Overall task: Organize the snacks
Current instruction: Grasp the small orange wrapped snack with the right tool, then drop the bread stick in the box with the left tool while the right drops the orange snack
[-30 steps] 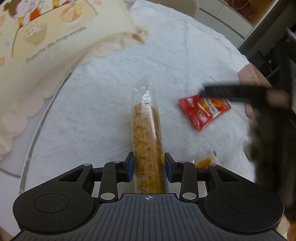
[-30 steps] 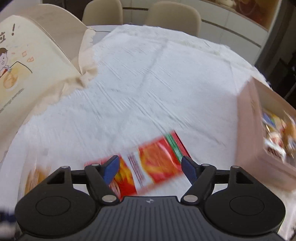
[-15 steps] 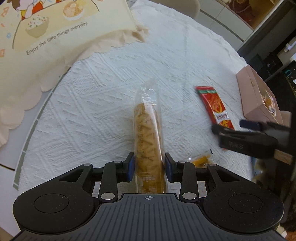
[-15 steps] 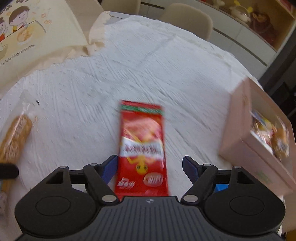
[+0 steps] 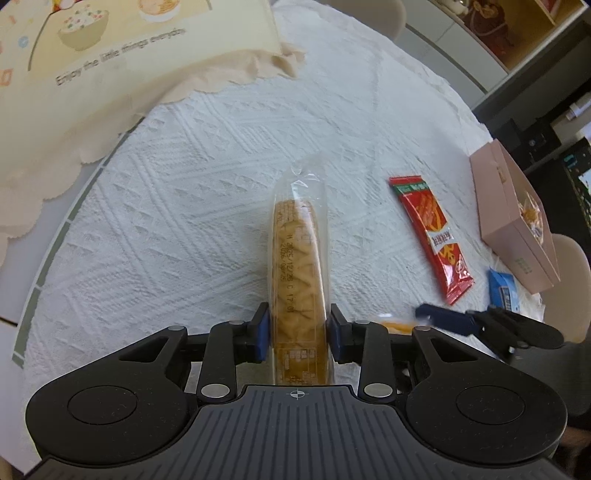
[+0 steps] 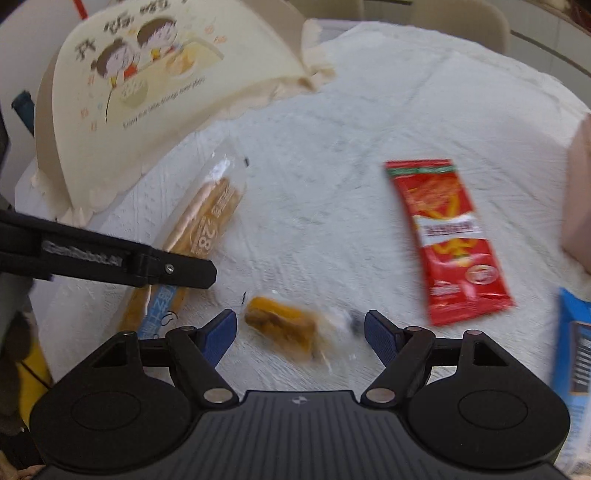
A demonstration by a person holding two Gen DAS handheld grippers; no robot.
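My left gripper is shut on a long clear pack of biscuits, held over the white tablecloth; the pack also shows in the right wrist view with the left gripper's finger across it. My right gripper is open, with a small orange snack pack lying between its fingers on the cloth. A red snack packet lies to the right, also seen in the left wrist view. A pink box with snacks inside stands at the far right.
A cream food cover with cartoon print stands at the back left of the round table. A blue packet lies at the right edge, near the pink box. Chairs stand beyond the table.
My right gripper has swung left from over the red packet to over the small orange pack. My left gripper still holds the biscuit pack and has shifted slightly.
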